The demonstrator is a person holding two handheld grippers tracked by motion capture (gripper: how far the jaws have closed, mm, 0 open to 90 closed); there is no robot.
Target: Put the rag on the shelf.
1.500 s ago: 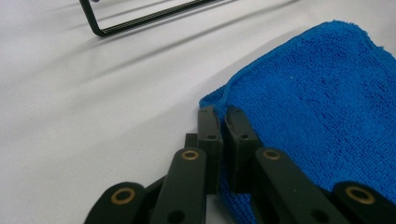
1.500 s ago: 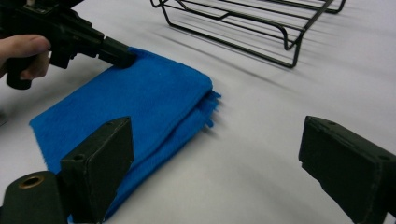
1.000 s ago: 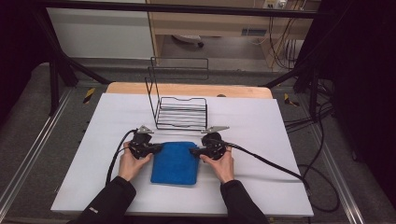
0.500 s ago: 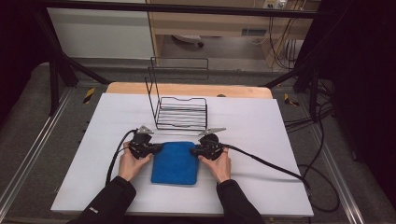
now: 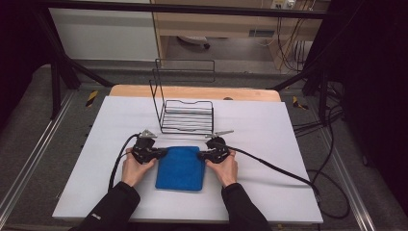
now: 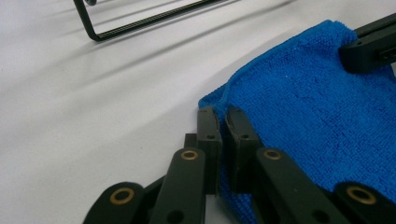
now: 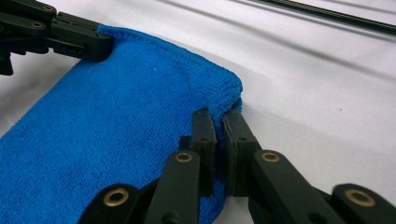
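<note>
Blue microfibre cloth (image 5: 181, 167), folded into a thick rectangle, lies flat on the white table top (image 5: 269, 144), just in front of the black wire rack (image 5: 186, 115) that stands toward the table's far edge. The left gripper (image 5: 161, 153) has its jaws pressed together on the cloth's far left corner, and in the left gripper view (image 6: 223, 122) the terry edge is pinched between the two black pads. The right gripper (image 5: 201, 155) is clamped the same way on the far right corner, which the right gripper view (image 7: 219, 122) shows from close by, with the fold of the cloth running into the narrow gap. Against the pictures from a second and half a second ago, almost nothing has shifted: both hands sit at the same corners and the cloth has the same outline in front of the rack. That suggests the grasp is settled and the lift or next fold has not yet begun.
</note>
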